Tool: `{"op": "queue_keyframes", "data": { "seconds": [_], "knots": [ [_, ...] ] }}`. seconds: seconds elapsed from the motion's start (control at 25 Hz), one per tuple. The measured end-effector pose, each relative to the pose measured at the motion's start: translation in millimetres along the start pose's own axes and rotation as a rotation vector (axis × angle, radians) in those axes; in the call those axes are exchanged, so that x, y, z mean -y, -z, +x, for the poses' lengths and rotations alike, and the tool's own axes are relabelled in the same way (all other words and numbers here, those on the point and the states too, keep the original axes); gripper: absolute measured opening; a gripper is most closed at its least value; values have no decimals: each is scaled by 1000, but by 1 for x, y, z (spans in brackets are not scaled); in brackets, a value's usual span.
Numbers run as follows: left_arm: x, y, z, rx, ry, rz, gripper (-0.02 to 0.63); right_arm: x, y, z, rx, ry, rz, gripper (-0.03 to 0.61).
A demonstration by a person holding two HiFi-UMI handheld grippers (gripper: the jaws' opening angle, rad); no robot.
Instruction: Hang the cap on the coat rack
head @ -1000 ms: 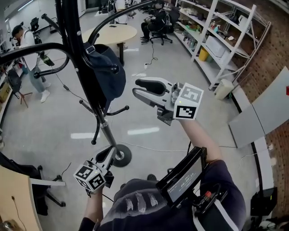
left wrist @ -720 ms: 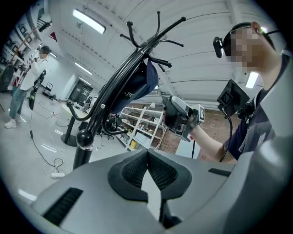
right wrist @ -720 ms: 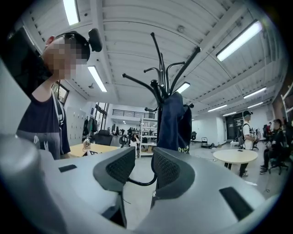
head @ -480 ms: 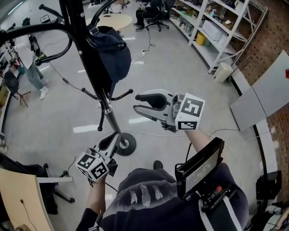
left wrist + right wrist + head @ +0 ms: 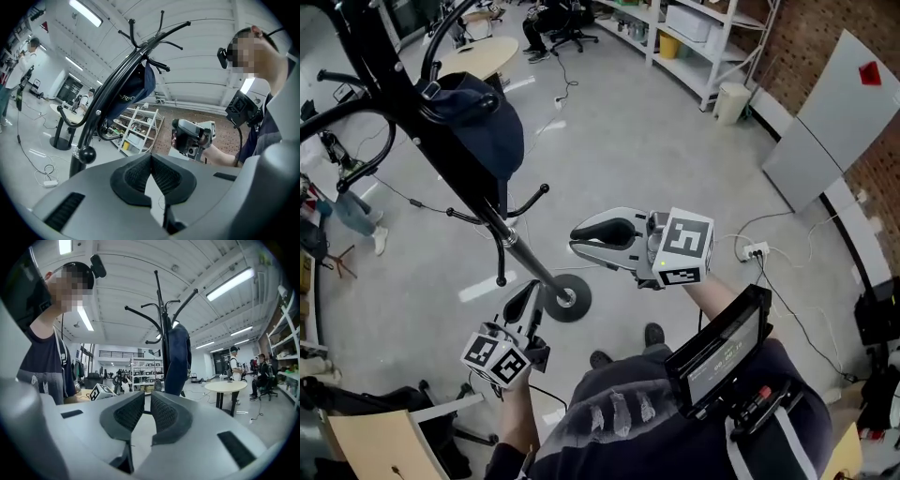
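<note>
Plainly, the coat rack (image 5: 530,264) is the big thing here: a black pole on a round base (image 5: 578,309), with curved arms spreading at the top. The cap (image 5: 478,127), dark blue, hangs from one upper arm against the pole and is free of both grippers. The hanging looks done, and what remains is to come away cleanly. The right gripper (image 5: 574,241) is well apart from the cap. Its jaws have just been closing and leave only a thin slit, with nothing between them. The left gripper (image 5: 525,298) sits low near the base, jaws together and empty. To finish well, draw both grippers back toward the body, steering wide of the pole and the short lower hooks (image 5: 530,199), since a knock might shake the cap off.
</note>
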State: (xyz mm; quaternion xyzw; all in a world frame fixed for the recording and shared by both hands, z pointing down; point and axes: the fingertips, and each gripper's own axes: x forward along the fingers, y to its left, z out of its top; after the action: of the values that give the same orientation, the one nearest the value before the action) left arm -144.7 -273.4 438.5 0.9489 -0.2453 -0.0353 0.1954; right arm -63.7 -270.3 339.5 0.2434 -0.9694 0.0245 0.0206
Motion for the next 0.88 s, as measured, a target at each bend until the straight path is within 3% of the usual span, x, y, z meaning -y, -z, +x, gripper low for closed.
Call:
{"op": "queue_keyframes", "data": {
  "seconds": [0.24,0.56,0.88],
  "knots": [
    [33,5,16,-20,12,28,6,-22,-1,-37,66,-91,70,20],
    [103,35,58,-12,-22,16,6,-45,34,-115,-27,-116,39,5],
    [170,66,117,-46,-85,23,6,-37,41,-208,54,-203,114,5]
  ]
}}
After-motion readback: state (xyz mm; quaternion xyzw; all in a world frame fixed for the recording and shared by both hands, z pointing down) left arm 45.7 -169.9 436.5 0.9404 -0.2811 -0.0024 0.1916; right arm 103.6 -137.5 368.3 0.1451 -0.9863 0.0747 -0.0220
